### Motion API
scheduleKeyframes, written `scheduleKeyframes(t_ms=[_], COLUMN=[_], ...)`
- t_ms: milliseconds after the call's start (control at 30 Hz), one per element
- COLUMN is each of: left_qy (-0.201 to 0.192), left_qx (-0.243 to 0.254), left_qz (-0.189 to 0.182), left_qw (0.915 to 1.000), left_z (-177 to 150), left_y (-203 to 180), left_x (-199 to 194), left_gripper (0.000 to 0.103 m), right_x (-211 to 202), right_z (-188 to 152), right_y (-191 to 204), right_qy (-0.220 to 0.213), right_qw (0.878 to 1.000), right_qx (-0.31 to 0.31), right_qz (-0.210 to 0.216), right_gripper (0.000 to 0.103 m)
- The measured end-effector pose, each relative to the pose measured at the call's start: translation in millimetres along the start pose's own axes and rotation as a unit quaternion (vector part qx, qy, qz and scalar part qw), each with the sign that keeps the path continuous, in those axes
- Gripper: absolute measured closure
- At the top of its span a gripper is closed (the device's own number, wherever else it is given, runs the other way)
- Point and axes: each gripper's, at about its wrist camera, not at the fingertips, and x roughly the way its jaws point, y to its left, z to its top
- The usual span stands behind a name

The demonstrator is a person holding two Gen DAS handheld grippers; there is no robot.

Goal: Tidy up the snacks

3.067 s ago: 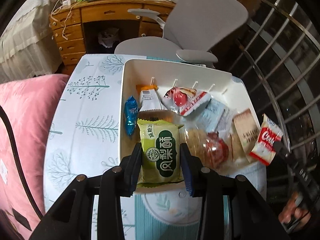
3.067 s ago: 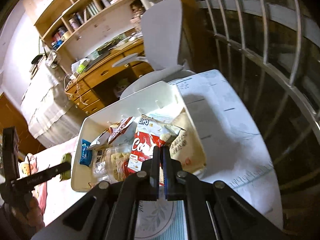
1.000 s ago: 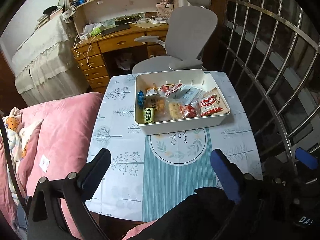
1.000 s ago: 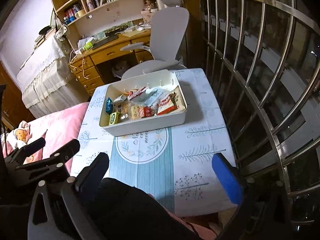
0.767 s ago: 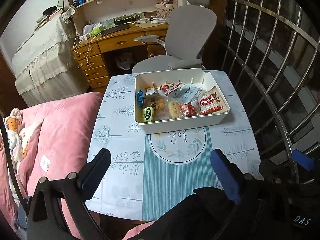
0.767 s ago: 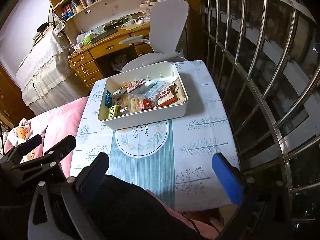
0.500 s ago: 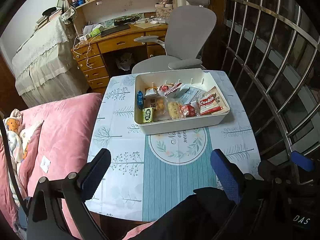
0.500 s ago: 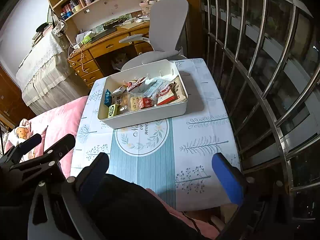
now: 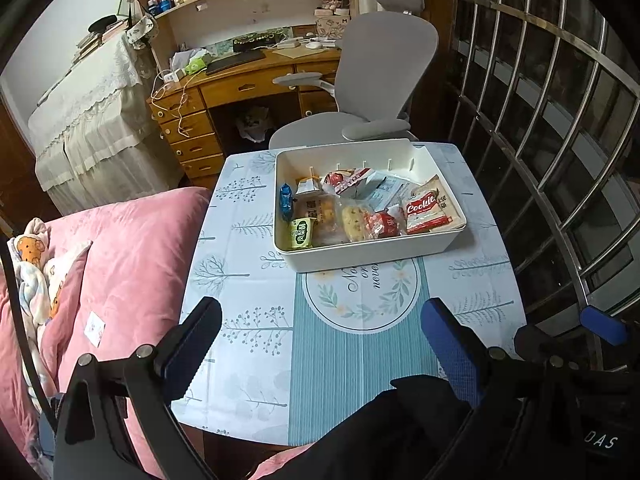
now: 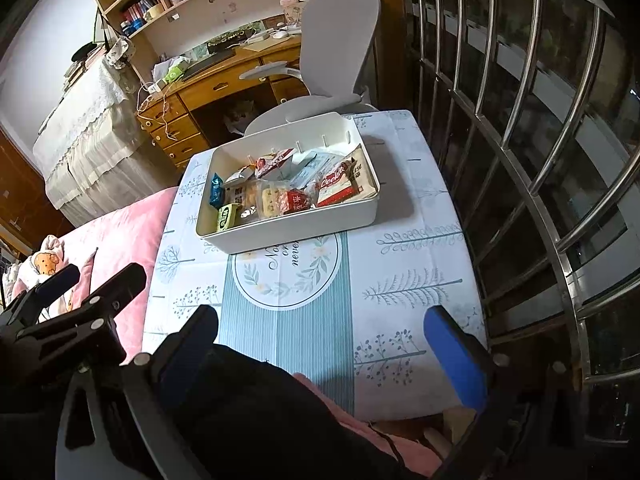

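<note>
A white bin [image 9: 372,254] [image 10: 304,224] stands on the far half of the small table and holds several snack packets. Among them are a green pastry packet [image 9: 301,234] [image 10: 226,216], a red Cookie packet [image 9: 425,210] [image 10: 336,186] and a blue candy [image 9: 285,202] [image 10: 216,194]. My left gripper [image 9: 320,332] is open and empty, held back over the table's near edge. My right gripper [image 10: 320,340] is open and empty too, back over the near edge. Each gripper's fingers show at the side of the other's view.
The table has a blue and white tree-print cloth [image 9: 352,344]. A pink quilt [image 9: 120,256] lies to the left. A grey office chair [image 9: 376,80] and a wooden desk [image 9: 240,84] stand behind the table. Metal window bars [image 9: 560,152] run along the right.
Both grippers let go of the green packet and the Cookie packet into the bin, opened wide and pulled far back from it. In the last second they barely moved.
</note>
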Motion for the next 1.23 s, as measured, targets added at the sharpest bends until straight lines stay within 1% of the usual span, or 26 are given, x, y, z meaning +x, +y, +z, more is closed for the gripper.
scheduleKeyframes(t_ms=[333,867,1133,1233], left_qy=[0.002,0.004,0.002,0.005], left_qx=[0.0,-0.002,-0.004,0.0], left_qz=[0.002,0.005,0.022,0.031], left_qw=[1.0,1.0,0.9997,0.9995], left_z=[0,-2,-6,-1], left_y=[0,6,14,9], left_x=[1,2,-1,-1], left_gripper=[0.004,0.004,0.004,0.004], right_x=[8,13,20,22], right_z=[3,5,7,9], right_y=[-4,-6,-8,-10], right_qy=[0.014,0.024,0.035,0.037], right_qw=[1.0,1.0,0.999,0.999], right_qx=[0.0,-0.003,-0.008,-0.008], right_qz=[-0.006,-0.008,0.001,0.008], right_gripper=[0.0,0.0,0.0,0.0])
